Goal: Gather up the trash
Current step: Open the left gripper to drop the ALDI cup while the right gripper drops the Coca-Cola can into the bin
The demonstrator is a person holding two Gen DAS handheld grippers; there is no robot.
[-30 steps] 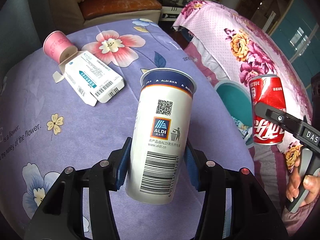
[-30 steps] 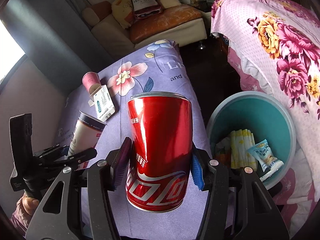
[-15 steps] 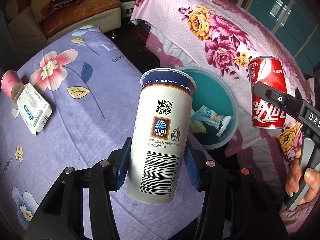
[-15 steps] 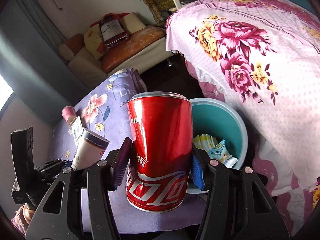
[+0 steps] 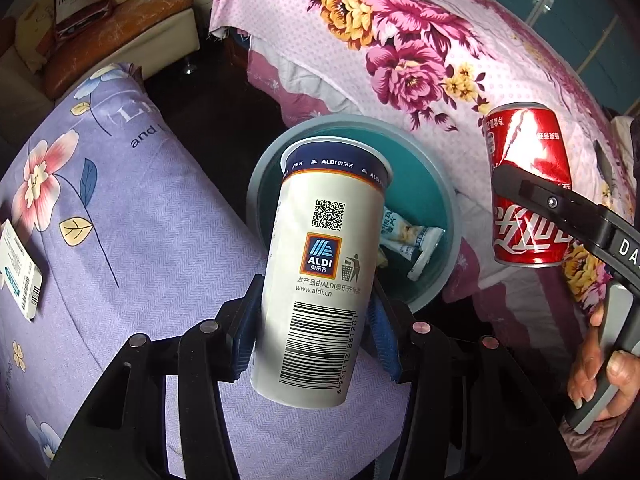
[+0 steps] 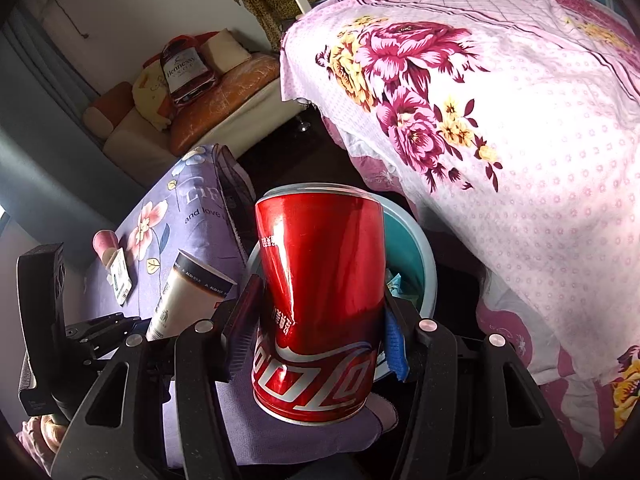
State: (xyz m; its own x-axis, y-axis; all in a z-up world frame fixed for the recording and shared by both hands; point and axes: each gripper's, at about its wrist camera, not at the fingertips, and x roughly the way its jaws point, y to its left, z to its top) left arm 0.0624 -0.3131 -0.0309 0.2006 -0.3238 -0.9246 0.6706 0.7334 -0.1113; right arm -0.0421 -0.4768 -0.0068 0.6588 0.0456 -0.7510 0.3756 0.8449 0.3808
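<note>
My left gripper (image 5: 314,332) is shut on a white ALDI paper cup (image 5: 324,264), held upright over the near rim of a teal trash bin (image 5: 438,184). My right gripper (image 6: 318,324) is shut on a dented red cola can (image 6: 320,300). In the left wrist view the red cola can (image 5: 528,192) hangs to the right of the bin. From the right wrist view the cup (image 6: 188,296) shows at the left, and the bin (image 6: 420,256) lies mostly hidden behind the can. Snack wrappers (image 5: 412,240) lie inside the bin.
A purple flowered table cover (image 5: 120,208) spreads on the left with a white medicine box (image 5: 20,264) on it; a pink paper cup (image 6: 105,242) lies beside that box (image 6: 120,276). A bed with a pink flowered sheet (image 5: 400,40) rises beyond the bin. A sofa (image 6: 192,120) stands far back.
Both grippers have swung away from the table toward the bin, each still gripping its item. The bin now sits behind the cup; the box and pink cup slid to the left edge.
</note>
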